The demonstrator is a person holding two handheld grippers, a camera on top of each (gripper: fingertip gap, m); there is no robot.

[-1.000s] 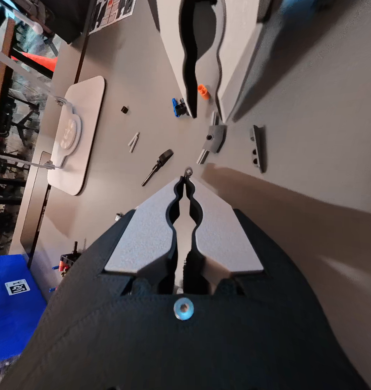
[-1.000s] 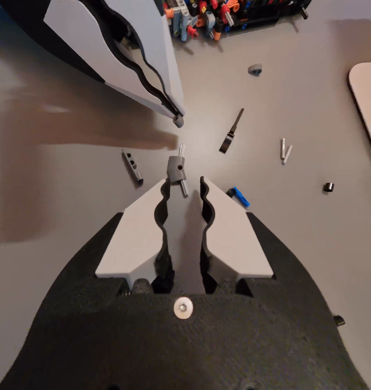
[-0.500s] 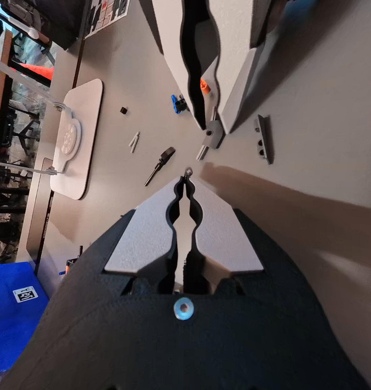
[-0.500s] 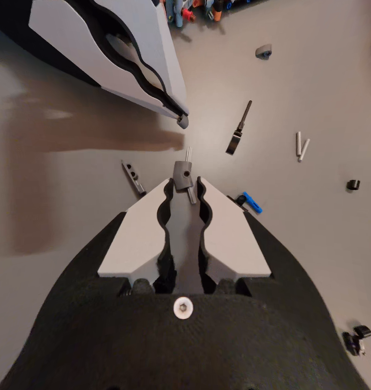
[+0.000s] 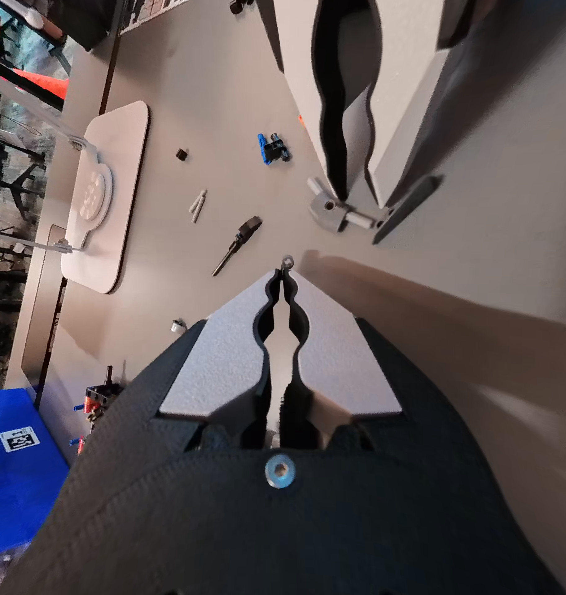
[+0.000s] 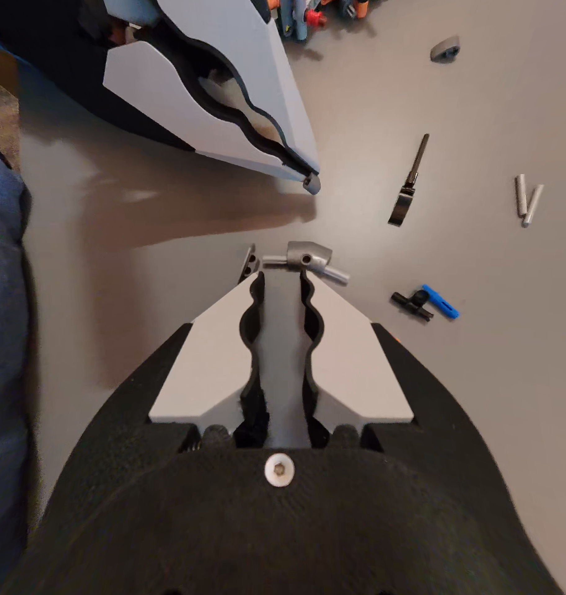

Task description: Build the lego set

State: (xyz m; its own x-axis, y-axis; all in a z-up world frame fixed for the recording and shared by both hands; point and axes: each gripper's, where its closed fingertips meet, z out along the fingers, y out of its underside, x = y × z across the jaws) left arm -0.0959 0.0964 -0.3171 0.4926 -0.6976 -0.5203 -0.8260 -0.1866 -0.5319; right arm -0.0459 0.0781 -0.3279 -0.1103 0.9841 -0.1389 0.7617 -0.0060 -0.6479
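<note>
Left tongs (image 5: 284, 273) pinching a small grey bush (image 5: 288, 260) above the surface (image 5: 210, 80). Right tongs (image 6: 280, 277) gaping narrowly, tips nudging the grey angled connector (image 6: 307, 257) with its axles. Step looks like pick-up; next calls for closing squarely on the connector body.

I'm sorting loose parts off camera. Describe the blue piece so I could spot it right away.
On the grey table, look just right of the right gripper. The blue pin lies there, joined to a small black connector. It is the only blue part among the loose grey and black pieces.
</note>
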